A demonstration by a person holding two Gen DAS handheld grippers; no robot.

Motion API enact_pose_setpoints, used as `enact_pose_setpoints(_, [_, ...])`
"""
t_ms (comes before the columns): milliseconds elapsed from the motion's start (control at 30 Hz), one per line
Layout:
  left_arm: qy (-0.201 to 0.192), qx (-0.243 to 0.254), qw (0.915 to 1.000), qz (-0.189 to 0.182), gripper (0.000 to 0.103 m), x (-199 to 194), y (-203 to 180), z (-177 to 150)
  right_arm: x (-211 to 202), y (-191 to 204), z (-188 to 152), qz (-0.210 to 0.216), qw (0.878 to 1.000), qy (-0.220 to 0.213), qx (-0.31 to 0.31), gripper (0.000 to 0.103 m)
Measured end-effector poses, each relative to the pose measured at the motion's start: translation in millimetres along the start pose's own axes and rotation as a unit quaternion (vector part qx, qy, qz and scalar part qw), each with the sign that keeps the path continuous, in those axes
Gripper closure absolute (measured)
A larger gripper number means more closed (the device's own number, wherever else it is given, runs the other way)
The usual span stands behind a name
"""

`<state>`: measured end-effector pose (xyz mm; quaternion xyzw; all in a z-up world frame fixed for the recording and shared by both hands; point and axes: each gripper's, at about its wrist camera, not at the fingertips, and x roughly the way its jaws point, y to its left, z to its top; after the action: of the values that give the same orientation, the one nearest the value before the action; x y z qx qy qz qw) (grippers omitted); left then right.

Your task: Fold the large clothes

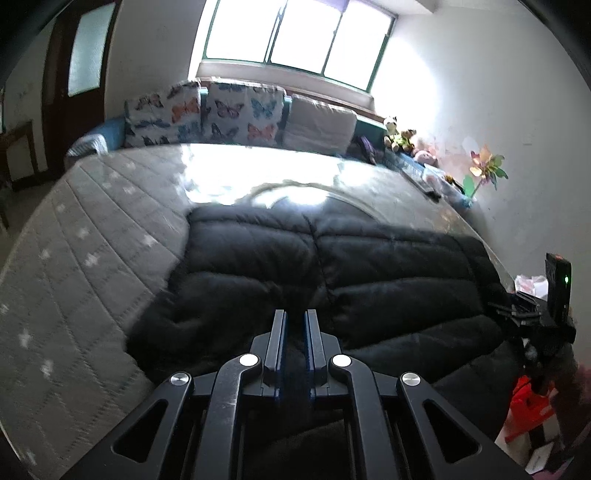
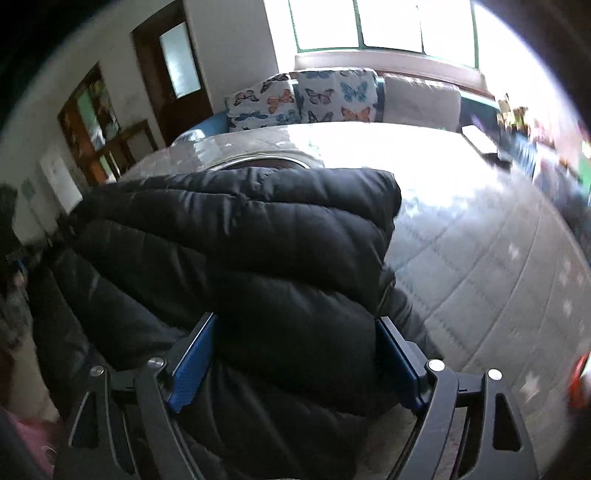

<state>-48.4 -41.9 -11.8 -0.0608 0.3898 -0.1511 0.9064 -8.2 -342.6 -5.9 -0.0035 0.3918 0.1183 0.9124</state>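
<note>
A black quilted puffer jacket (image 1: 332, 266) lies on a bed (image 1: 85, 236) covered by a grey quilted spread with pale star marks. In the left wrist view its long axis runs across the picture, from the near left edge toward the wall at the right, its stitched channels running the same way. The far side of the bed, toward the butterfly-print cushions (image 1: 207, 114) under the window (image 1: 295, 33), is bare and sunlit; open spread also lies to the left. The left gripper (image 1: 294, 325) is clenched, its jaws nearly together low over the jacket; whether cloth is pinched there cannot be told. The right gripper (image 2: 295, 328) stands released and wide, a folded bulge of the jacket (image 2: 258, 240) between its blue pads (image 2: 192, 369), with open bed on the right.
</note>
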Motion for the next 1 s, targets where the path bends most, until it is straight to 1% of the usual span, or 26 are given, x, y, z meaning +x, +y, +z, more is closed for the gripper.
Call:
enact_pose_setpoints(67, [-0.003, -0.01, 0.9999, 0.006, 0.092, -4.6, 8.6, 7.0, -4.5, 2.3, 5.1, -0.006, 1.0, 0.003, -0.003, 0.011])
enact_pose_setpoints(100, [0.002, -0.017, 0.9998, 0.006, 0.092, -3.6, 14.5, 10.8, -6.9, 2.4, 7.7, -0.009, 1.0, 0.003, -0.007, 0.011])
enact_pose_setpoints(133, [0.007, -0.024, 0.9997, 0.005, 0.093, -2.8, 18.5, 14.4, -8.3, 4.5, 10.3, -0.009, 1.0, 0.003, -0.01, 0.011])
enact_pose_setpoints(167, [0.012, -0.032, 0.9994, -0.004, 0.093, -1.8, 24.5, 19.5, -10.8, 4.1, 12.4, -0.009, 1.0, 0.003, -0.011, 0.011])
enact_pose_setpoints(233, [0.014, -0.041, 0.9988, -0.021, 0.092, -0.1, 32.0, 27.5, -14.1, -3.3, 19.6, 0.01, 1.0, 0.009, -0.002, 0.011])
enact_pose_setpoints(333, [0.019, -0.042, 0.9981, -0.04, 0.092, 4.7, 41.5, 38.8, -14.7, -20.8, 30.0, 0.037, 0.999, 0.011, 0.031, 0.011])
enact_pose_setpoints(367, [0.024, -0.046, 0.9978, -0.041, 0.092, 7.7, 43.6, 42.4, -15.4, -26.9, 34.0, 0.043, 0.998, 0.008, 0.041, 0.011])
enact_pose_setpoints(433, [0.031, -0.064, 0.996, -0.054, 0.092, 11.7, 53.1, 48.4, -12.0, -34.3, 41.0, 0.051, 0.998, 0.013, 0.046, 0.011])
enact_pose_setpoints(500, [0.023, -0.073, 0.9952, -0.06, 0.092, 6.8, 53.3, 51.8, -4.3, -38.8, 45.6, 0.052, 0.998, 0.021, 0.042, 0.011])
enact_pose_setpoints(533, [0.007, -0.071, 0.9959, -0.057, 0.092, 1.1, 53.7, 53.7, -0.5, -38.8, 45.5, 0.057, 0.997, 0.026, 0.041, 0.011])
enact_pose_setpoints(600, [-0.016, -0.061, 0.9973, -0.038, 0.092, -7.2, 52.0, 54.4, 16.2, -40.8, 45.8, 0.072, 0.996, 0.045, 0.042, 0.01])
enact_pose_setpoints(633, [-0.014, -0.054, 0.998, -0.03, 0.092, -7.0, 52.6, 54.3, 20.5, -42.4, 45.4, 0.077, 0.995, 0.049, 0.043, 0.01])
enact_pose_setpoints(700, [0.006, -0.043, 0.9989, -0.016, 0.092, -2.3, 53.5, 54.3, 28.7, -47.9, 44.5, 0.089, 0.993, 0.055, 0.054, 0.001])
enact_pose_setpoints(733, [0.017, -0.04, 0.999, -0.012, 0.091, 1.8, 55.3, 54.4, 32.0, -52.4, 44.1, 0.096, 0.992, 0.055, 0.059, 0.0])
enact_pose_setpoints(900, [0.022, -0.055, 0.9981, -0.016, 0.091, 8.1, 67.7, 59.5, 45.4, -67.4, 33.3, 0.141, 0.984, 0.064, 0.092, 0.0])
enact_pose_setpoints(967, [0.027, -0.066, 0.9974, 0.006, 0.086, 10.0, 72.8, 64.6, 49.7, -72.3, 31.2, 0.158, 0.979, 0.069, 0.104, 0.0])
enact_pose_setpoints(1000, [0.026, -0.07, 0.9971, 0.012, 0.075, 8.8, 76.7, 65.5, 51.9, -74.7, 29.7, 0.169, 0.977, 0.074, 0.112, 0.0])
